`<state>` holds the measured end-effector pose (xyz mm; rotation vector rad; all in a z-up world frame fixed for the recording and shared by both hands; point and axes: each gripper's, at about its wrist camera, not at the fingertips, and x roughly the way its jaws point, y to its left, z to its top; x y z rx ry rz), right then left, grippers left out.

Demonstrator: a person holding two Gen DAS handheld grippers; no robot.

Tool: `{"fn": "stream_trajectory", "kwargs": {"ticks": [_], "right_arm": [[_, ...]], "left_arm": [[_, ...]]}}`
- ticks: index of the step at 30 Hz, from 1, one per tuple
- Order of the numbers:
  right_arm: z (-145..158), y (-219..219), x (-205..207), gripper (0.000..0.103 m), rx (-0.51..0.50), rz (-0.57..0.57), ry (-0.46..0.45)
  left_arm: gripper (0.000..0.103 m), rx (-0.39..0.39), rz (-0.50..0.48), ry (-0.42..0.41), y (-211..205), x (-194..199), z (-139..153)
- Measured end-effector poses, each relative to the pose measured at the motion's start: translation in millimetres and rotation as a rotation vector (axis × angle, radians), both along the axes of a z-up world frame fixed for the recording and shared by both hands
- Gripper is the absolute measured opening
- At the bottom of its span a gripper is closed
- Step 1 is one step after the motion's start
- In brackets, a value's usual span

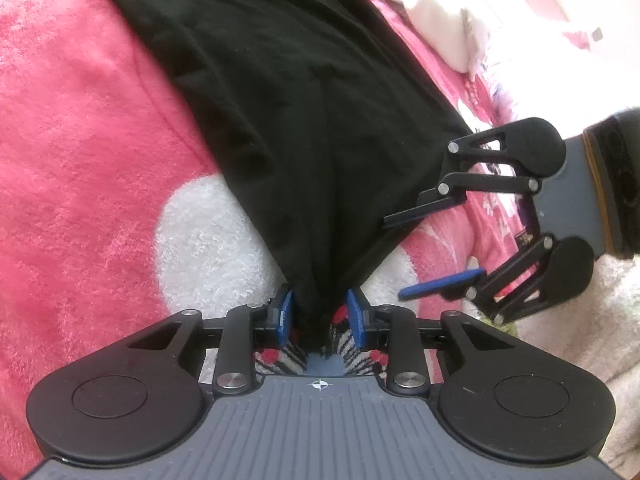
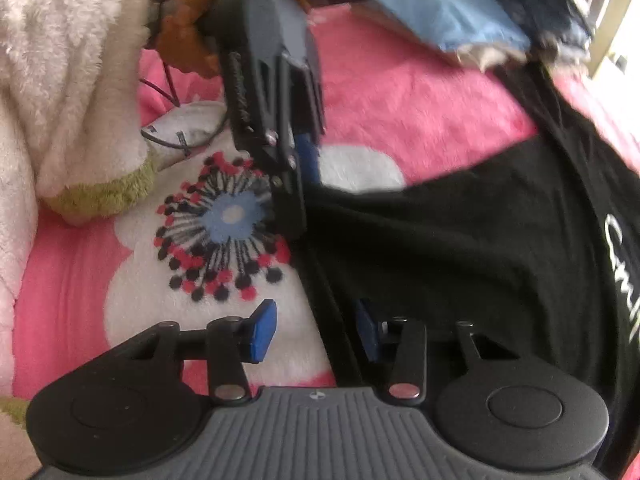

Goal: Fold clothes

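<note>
You're working over a pink blanket with white flower patches. One black shirt is lying at twelve o'clock; your left gripper is pinching its hem, your right gripper is gaping around its edge.

Blanket: pink plush blanket with large white patches covers the bed under everything
Flower motif: blue centre ringed by black rays and red and black dots, printed on a white patch of the blanket
Cream throw: fluffy cream throw with an olive-green edge, bunched at the left in the right wrist view
Blue pillow: light blue pillow, blurred, at the far edge of the bed
White pillow: white pillow, washed out by bright light
</note>
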<state>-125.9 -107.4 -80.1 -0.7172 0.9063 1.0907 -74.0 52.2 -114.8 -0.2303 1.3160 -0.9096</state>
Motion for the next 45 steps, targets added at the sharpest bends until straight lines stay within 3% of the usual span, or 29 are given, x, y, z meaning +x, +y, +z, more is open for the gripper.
{"fn": "stream_trajectory", "kwargs": {"ticks": [4,8,9,11,12,15,18,22,26,28,33,36,42,45], "right_arm": [[2,7,-5,0.046,0.052,0.037,-0.082],[-13,18,-6,0.039,0.017,0.073,-0.133],[-21,20,-3,0.03,-0.011,0.069,-0.125],[-24,19,-1,0.022,-0.012,0.057,-0.104],[-22,19,0,0.01,-0.013,0.05,-0.093],[-17,17,2,0.004,-0.016,0.028,-0.061],[-15,13,1,0.004,-0.027,0.027,-0.022],[-15,9,4,0.004,-0.028,0.013,0.022],[-16,6,9,0.004,-0.017,-0.016,0.076],[-15,6,11,0.004,0.0,-0.022,0.086],[-6,4,12,0.004,0.044,-0.023,0.098],[-14,4,16,0.004,0.044,-0.048,0.142],[-6,2,31,0.008,0.074,-0.091,0.238],[6,1,39,0.008,0.145,-0.122,0.273]], "left_arm": [[0.028,-0.036,0.074,0.053,15,13,2],[0.028,-0.076,0.184,0.097,33,28,0],[0.028,-0.08,0.206,0.101,36,32,0],[0.028,-0.084,0.236,0.089,40,39,0],[0.028,-0.083,0.251,0.083,41,44,0],[0.028,-0.086,0.306,0.113,42,56,-4],[0.028,-0.094,0.342,0.143,40,68,-10],[0.025,-0.088,0.353,0.123,35,75,-10],[0.004,-0.032,0.358,0.051,17,71,-7],[0.002,-0.008,0.366,0.018,17,67,-2],[0.001,-0.005,0.45,0.043,40,55,15],[0.0,0.076,0.431,0.048,37,55,3],[0.001,0.006,0.454,0.09,52,59,2],[0.001,0.025,0.445,0.083,53,62,3]]}}
